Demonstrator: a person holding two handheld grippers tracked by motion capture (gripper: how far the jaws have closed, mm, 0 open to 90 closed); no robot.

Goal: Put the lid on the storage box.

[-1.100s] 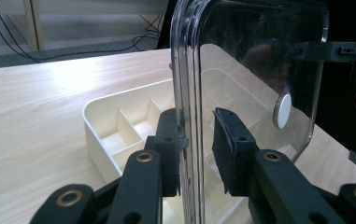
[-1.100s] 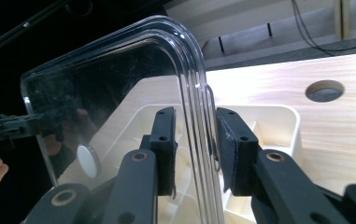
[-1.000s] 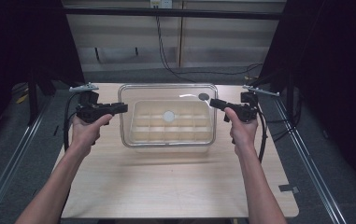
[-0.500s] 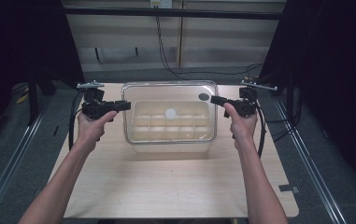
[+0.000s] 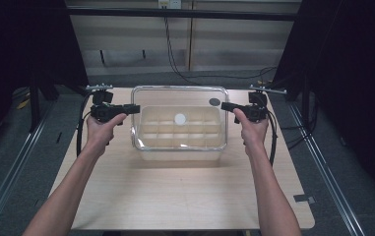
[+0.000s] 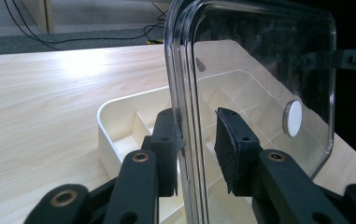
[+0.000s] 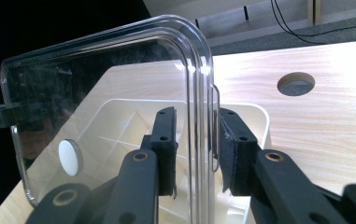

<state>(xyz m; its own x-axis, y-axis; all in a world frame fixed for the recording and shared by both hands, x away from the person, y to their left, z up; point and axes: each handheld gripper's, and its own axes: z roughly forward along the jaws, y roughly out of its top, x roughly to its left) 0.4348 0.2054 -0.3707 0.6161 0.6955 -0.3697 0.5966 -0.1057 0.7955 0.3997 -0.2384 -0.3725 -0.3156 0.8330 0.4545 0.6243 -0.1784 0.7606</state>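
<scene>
A clear plastic lid with a white disc on it hangs over a cream compartment tray. My left gripper is at the lid's left edge and my right gripper at its right edge. In the left gripper view the lid's rim stands between the jaws of the left gripper. One pad touches it and the other stands a little off, the jaws having just been opening. In the right gripper view the right gripper is shut on the lid's rim.
The tray's cells look empty. A round dark hole sits in the wooden table behind the tray's right end. Dark rails run along both table sides, and cables trail at the back.
Both hands and the lid have drifted slightly toward the far side of the table. The lid stays over the tray.
</scene>
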